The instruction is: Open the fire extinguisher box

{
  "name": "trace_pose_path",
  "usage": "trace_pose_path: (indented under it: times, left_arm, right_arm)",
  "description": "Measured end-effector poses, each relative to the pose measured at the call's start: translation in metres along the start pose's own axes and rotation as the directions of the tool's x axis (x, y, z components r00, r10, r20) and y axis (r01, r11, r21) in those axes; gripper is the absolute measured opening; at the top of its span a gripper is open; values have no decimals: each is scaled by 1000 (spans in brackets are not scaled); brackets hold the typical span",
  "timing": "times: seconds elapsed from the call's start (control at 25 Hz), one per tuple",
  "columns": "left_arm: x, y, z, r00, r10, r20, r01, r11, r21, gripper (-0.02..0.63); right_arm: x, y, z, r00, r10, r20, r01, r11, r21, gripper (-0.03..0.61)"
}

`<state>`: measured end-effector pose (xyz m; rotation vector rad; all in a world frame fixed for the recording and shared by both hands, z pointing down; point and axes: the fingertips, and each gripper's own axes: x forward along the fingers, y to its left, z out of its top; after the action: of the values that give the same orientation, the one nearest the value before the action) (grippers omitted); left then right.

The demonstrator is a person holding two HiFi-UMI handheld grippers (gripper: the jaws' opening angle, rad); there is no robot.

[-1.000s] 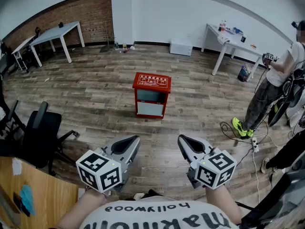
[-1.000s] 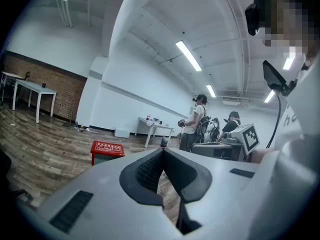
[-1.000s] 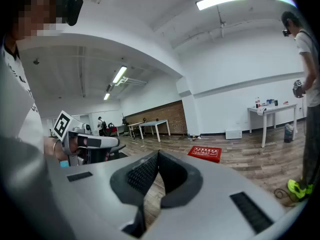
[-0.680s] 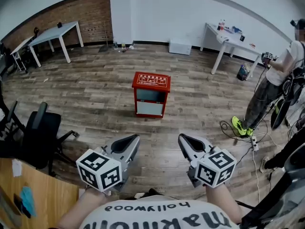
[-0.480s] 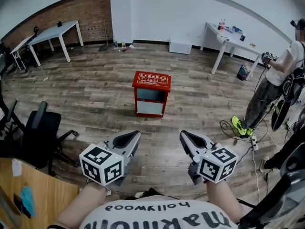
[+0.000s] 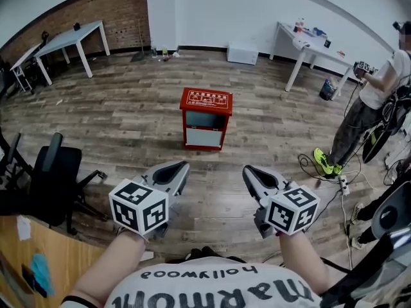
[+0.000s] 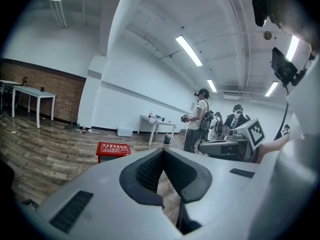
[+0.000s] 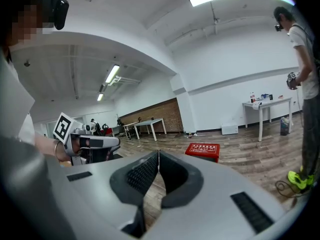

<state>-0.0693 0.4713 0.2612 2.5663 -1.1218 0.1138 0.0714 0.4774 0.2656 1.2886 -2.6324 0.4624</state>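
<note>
The fire extinguisher box (image 6: pixel 207 127) is a small red cabinet with a pale front panel. It stands alone on the wood floor, its front closed, well ahead of both grippers. My left gripper (image 6: pixel 182 166) and right gripper (image 6: pixel 248 170) are side by side in the air, pointing at the box and far short of it. Both are shut with nothing between the jaws. The left gripper view shows the box (image 7: pixel 113 149) beyond the closed tips (image 7: pixel 162 150). In the right gripper view the box (image 8: pixel 202 150) lies past the closed tips (image 8: pixel 158 153).
A black office chair (image 6: pixel 58 172) and a wooden desk corner (image 6: pixel 26 262) are at the left. White tables stand back left (image 6: pixel 70 40) and back right (image 6: pixel 314 47). A person (image 6: pixel 372 101) stands at the right, with cables and a power strip (image 6: pixel 340 185) on the floor.
Both grippers have edged forward toward the box and stayed shut. The box has not moved and its front is still closed.
</note>
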Motion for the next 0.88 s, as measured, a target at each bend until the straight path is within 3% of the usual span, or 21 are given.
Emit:
trace_pose_path:
  times: [0.28,0.44,0.68,0.88]
  left_arm:
    - [0,21,1,999,-49,13,48,996,71,6]
    - [5,31,-4,999,-54,4,54,998,37,6]
    - [22,41,-10,996,-85,-33,87,994,68,6]
    - [50,68,4,999,-37,-8,37,998,47,6]
  right_arm:
    - [25,9,-10,999,-33,-13,32,998,-45,12]
    - [33,8,-13,999,-49,-5,49,999,-22,12]
    - [57,-6,-16,999,-37,-35,36,999,-13,12]
    - [86,-34,-5,999,-14,-37,13,1000,-20,12]
